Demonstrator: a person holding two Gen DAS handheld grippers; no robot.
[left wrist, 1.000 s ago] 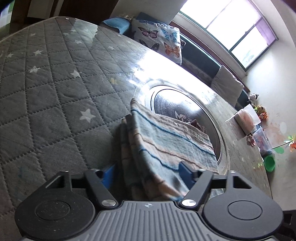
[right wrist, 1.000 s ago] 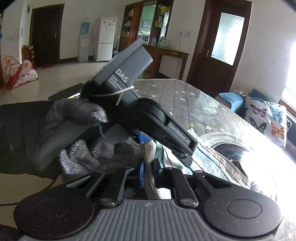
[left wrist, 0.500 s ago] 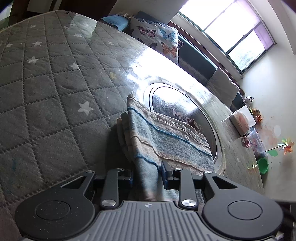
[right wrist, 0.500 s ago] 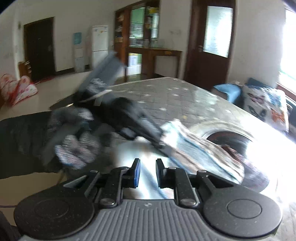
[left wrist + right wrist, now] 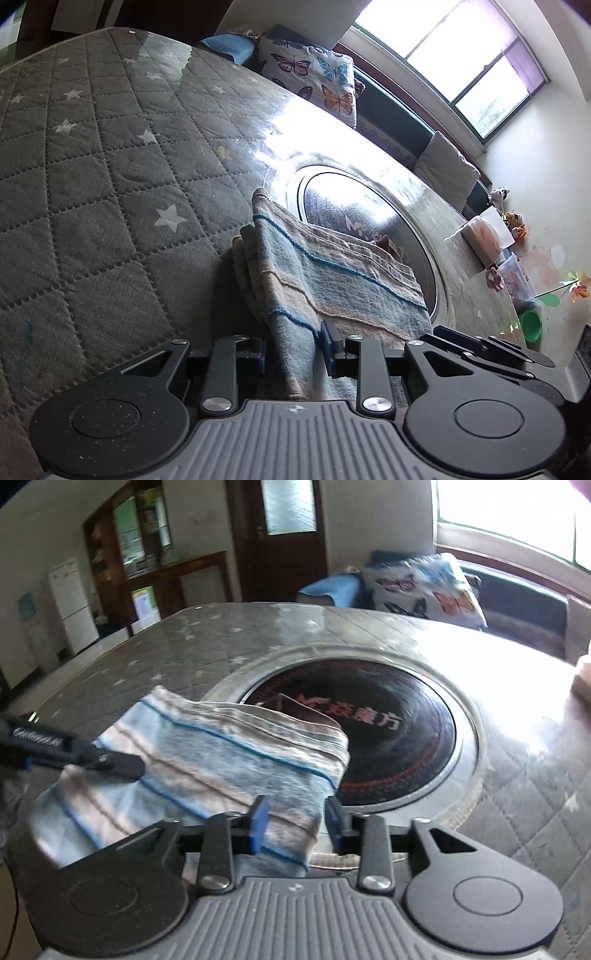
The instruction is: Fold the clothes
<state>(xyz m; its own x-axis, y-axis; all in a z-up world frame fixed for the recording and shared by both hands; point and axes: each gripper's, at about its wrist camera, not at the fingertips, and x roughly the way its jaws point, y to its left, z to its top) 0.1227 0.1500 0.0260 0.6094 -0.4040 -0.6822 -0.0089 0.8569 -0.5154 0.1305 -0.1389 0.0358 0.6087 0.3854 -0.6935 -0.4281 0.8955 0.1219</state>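
A folded cloth [image 5: 332, 280] with blue and tan stripes lies on the star-quilted table [image 5: 110, 184], partly over the round black cooktop [image 5: 351, 206]. My left gripper [image 5: 294, 350] is shut on a raised fold at the cloth's near edge. In the right wrist view the cloth [image 5: 221, 760] spreads to the left, and one dark finger of the left gripper [image 5: 118, 764] rests on its left part. My right gripper [image 5: 295, 823] stands over the cloth's near right corner. Its jaws are opening, with the corner between the blue pads [image 5: 258, 821].
The cooktop [image 5: 399, 738] is set into the table under a glossy top. A butterfly pillow [image 5: 314, 81] and a window bench lie beyond the far edge. A tissue box [image 5: 484, 240], small toys and a green cup [image 5: 530, 325] stand at the right end.
The left jaws closed from wide onto the cloth's fold. The right gripper swung away from the left hand to the cloth's right corner, rolled level, and its jaws parted.
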